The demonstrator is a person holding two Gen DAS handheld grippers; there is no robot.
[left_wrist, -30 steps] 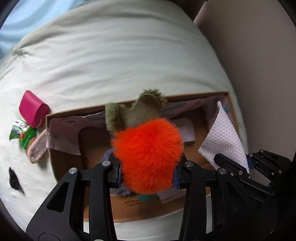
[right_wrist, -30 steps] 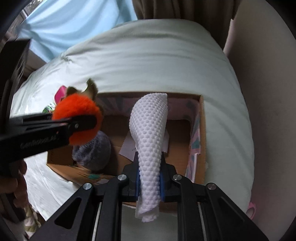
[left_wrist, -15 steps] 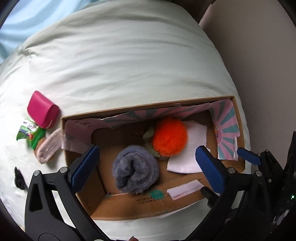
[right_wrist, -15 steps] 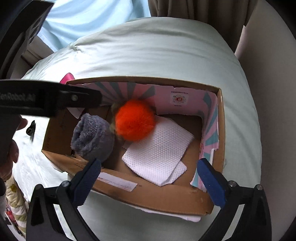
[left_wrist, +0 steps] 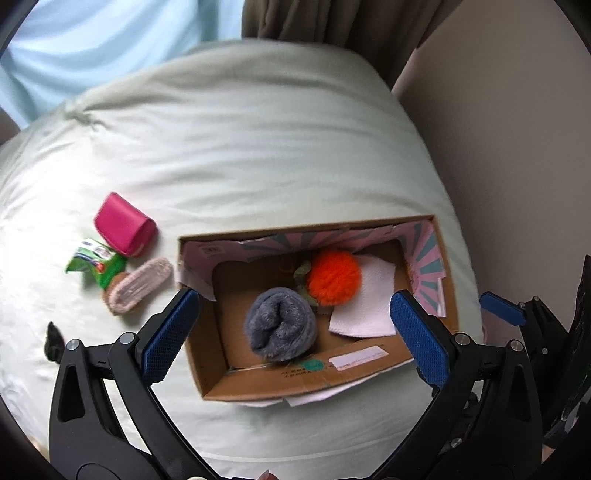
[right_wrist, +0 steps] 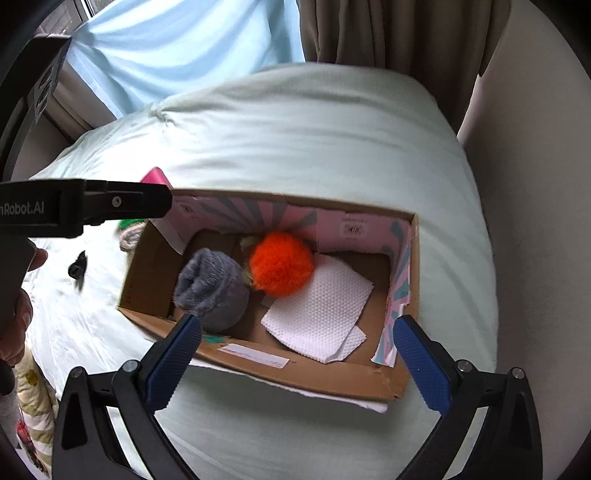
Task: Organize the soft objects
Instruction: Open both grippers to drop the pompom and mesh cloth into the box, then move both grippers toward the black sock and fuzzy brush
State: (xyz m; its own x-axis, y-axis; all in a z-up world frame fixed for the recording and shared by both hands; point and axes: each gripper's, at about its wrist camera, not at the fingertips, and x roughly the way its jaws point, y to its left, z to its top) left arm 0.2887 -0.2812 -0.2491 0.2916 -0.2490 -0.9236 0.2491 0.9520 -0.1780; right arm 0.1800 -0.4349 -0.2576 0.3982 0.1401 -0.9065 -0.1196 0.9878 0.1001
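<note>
An open cardboard box (left_wrist: 207, 362) (right_wrist: 332, 376) lies on a pale green bed. Inside it are an orange pompom toy (left_wrist: 334, 277) (right_wrist: 280, 264), a rolled grey fuzzy sock (left_wrist: 282, 328) (right_wrist: 210, 291) and a white textured cloth (left_wrist: 365, 299) (right_wrist: 321, 314). My left gripper (left_wrist: 295, 332) is open and empty above the box's near side. My right gripper (right_wrist: 295, 354) is open and empty above the box's near wall. A pink fuzzy sock (left_wrist: 138, 290), a magenta pouch (left_wrist: 123, 229) and a green packet (left_wrist: 96, 260) lie on the bed left of the box.
A small black item (left_wrist: 53, 339) (right_wrist: 77, 269) lies on the bed at the left. The left gripper's arm (right_wrist: 81, 208) crosses the right wrist view at the left. A beige wall (left_wrist: 517, 147) runs along the right, curtains (right_wrist: 388, 33) at the back.
Both grippers opened and let go: the orange pompom toy and the white cloth now lie in the box. Both grippers have since pulled back and up from the box.
</note>
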